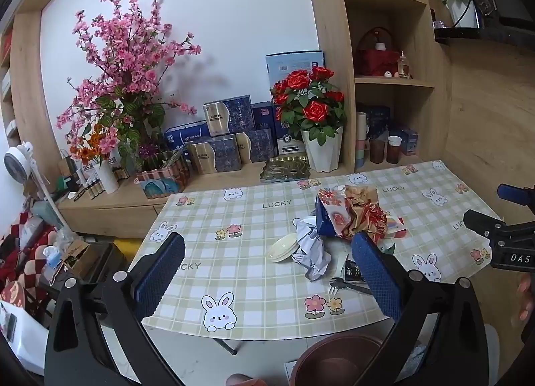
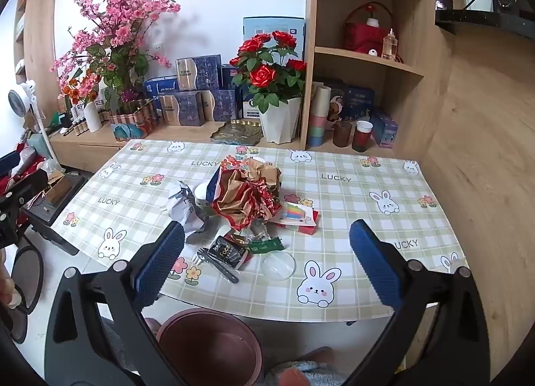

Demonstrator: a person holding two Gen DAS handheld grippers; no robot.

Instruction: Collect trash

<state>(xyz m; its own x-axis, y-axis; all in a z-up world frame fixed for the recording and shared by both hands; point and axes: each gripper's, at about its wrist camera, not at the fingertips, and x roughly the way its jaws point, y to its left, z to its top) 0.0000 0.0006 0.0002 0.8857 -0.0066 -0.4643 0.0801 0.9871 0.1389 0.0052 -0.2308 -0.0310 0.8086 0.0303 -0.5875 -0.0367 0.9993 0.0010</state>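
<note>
A heap of trash lies mid-table: crumpled red and gold wrapping [image 2: 249,194] [image 1: 362,215], a crushed white paper bag [image 2: 184,207] [image 1: 311,247], a cream lid [image 1: 282,247], a clear plastic lid [image 2: 278,265], a black packet [image 2: 227,250], a green wrapper [image 2: 265,245], a black fork [image 1: 347,284] [image 2: 217,265] and a flat red box with rainbow print [image 2: 297,215]. My left gripper [image 1: 267,272] stands open near the table's front edge, with nothing between its fingers. My right gripper [image 2: 267,259] is open too, held above the front edge. A brown bin [image 2: 209,347] [image 1: 334,357] stands below on the floor.
The table's checked rabbit-print cloth [image 2: 351,192] reaches a wooden counter with a rose pot [image 2: 279,118], pink blossom arrangement [image 2: 117,38], blue boxes and a metal tray [image 2: 234,133]. Shelves [image 2: 364,58] stand at right, a wood wall beside. Clutter and a fan [image 1: 16,162] fill the left floor.
</note>
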